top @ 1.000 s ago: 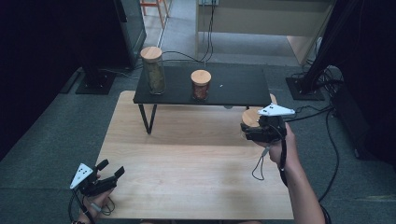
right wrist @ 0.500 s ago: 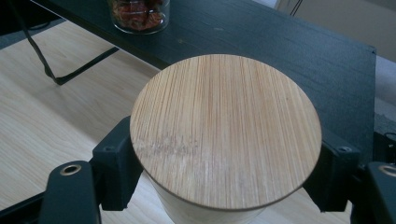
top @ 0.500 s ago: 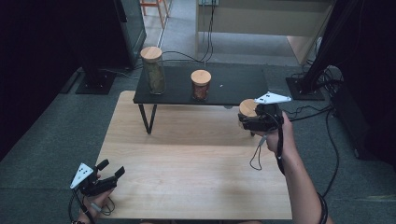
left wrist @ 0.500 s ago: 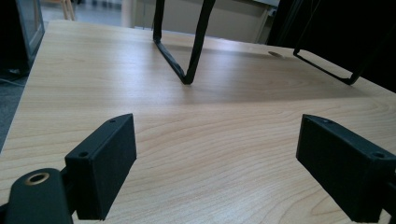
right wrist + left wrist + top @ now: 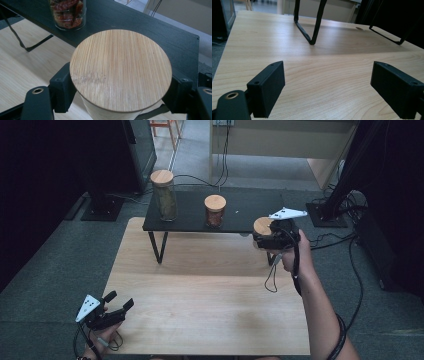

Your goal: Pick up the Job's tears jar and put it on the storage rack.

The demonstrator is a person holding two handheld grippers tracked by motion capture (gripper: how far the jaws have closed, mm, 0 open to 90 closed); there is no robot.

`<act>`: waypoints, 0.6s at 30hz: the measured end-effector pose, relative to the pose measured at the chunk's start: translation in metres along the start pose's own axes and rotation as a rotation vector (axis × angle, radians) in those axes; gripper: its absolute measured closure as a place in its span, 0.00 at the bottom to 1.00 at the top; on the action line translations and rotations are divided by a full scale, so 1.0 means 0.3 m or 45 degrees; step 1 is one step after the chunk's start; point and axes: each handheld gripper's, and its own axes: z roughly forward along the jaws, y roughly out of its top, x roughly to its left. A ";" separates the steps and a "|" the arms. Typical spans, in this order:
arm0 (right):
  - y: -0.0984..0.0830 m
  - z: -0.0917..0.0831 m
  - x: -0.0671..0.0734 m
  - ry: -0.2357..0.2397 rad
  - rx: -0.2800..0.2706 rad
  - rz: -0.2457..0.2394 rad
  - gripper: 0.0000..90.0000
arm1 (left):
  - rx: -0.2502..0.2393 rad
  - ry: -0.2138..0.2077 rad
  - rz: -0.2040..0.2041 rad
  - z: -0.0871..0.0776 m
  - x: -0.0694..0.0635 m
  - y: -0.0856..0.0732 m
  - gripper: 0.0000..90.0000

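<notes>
1. The right claw [image 5: 264,239] is clamped on a pale cylindrical jar with a round bamboo lid [image 5: 120,68]; the jar stands upright between its jaws.
2. Just ahead of that claw lies the low black shelf [image 5: 240,212] on the light wooden table [image 5: 200,295], its free right end nearest.
3. The left claw [image 5: 120,304], jaws apart and empty, rests well away, so the right hand is the nearer one.

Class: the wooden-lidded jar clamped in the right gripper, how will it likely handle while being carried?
The jar looks rigid with smooth sides, so it may slip in the right gripper, which clamps just below the lid. Its wide wooden lid could catch on the jaws. Probably fragile if glass.
</notes>
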 end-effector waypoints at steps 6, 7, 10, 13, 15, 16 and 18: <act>0.032 0.039 -0.014 -0.001 0.007 0.016 0.28 | 0.012 -0.003 0.007 0.003 0.001 0.005 0.14; 0.036 0.046 -0.015 -0.001 0.009 0.019 0.28 | 0.012 -0.003 0.006 0.003 0.000 0.005 0.14; 0.050 0.068 -0.022 0.000 0.013 0.029 0.28 | 0.014 -0.005 0.007 0.004 0.001 0.006 0.14; 0.071 0.086 -0.026 -0.004 0.019 0.032 0.28 | 0.016 -0.004 0.006 0.004 0.001 0.007 0.14; 0.083 0.098 -0.032 -0.002 0.022 0.033 0.28 | 0.016 -0.004 0.005 0.005 0.001 0.007 0.14; 0.087 0.104 -0.034 -0.004 0.023 0.035 0.28 | 0.017 -0.004 0.006 0.005 0.001 0.008 0.14; 0.097 0.115 -0.038 -0.004 0.025 0.035 0.28 | 0.018 -0.004 0.006 0.005 0.001 0.008 0.14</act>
